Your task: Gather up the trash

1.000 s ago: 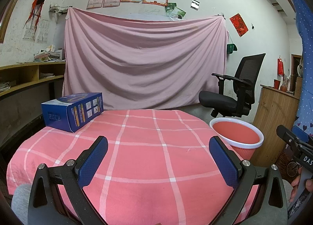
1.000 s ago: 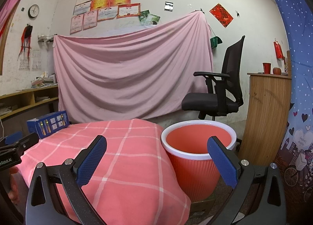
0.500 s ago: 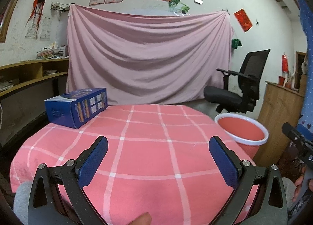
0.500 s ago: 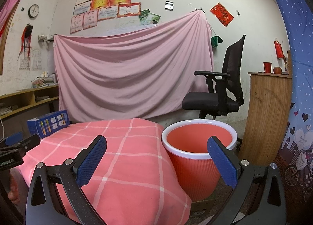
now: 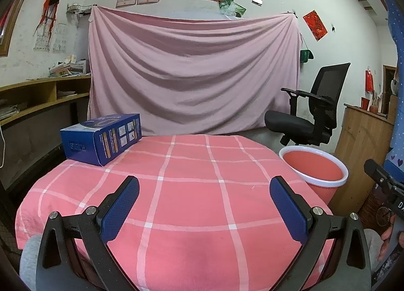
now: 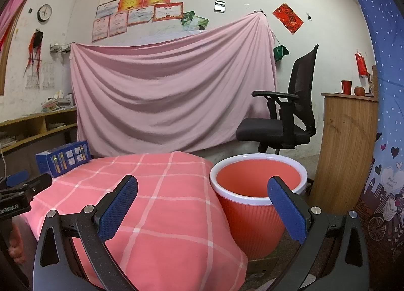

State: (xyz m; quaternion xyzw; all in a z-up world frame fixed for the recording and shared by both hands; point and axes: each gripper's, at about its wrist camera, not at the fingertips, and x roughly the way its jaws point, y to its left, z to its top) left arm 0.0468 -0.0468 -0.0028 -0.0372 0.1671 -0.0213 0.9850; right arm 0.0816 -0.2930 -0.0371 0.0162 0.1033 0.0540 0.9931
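Note:
A blue cardboard box lies at the far left of a round table with a pink checked cloth; it also shows small at the left in the right wrist view, blue box. A red bin with a white rim stands on the floor at the table's right; the red bin fills the centre of the right wrist view. My left gripper is open over the table's near edge, empty. My right gripper is open and empty, between table edge and bin.
A black office chair stands behind the bin. A wooden cabinet is at the right, with a red cup and an apple on top. A pink sheet hangs on the back wall. Wooden shelves run along the left.
The left wrist view rose and then settled a little, with the box and bin staying in the same places. The right gripper has hardly moved. Both grippers stay open.

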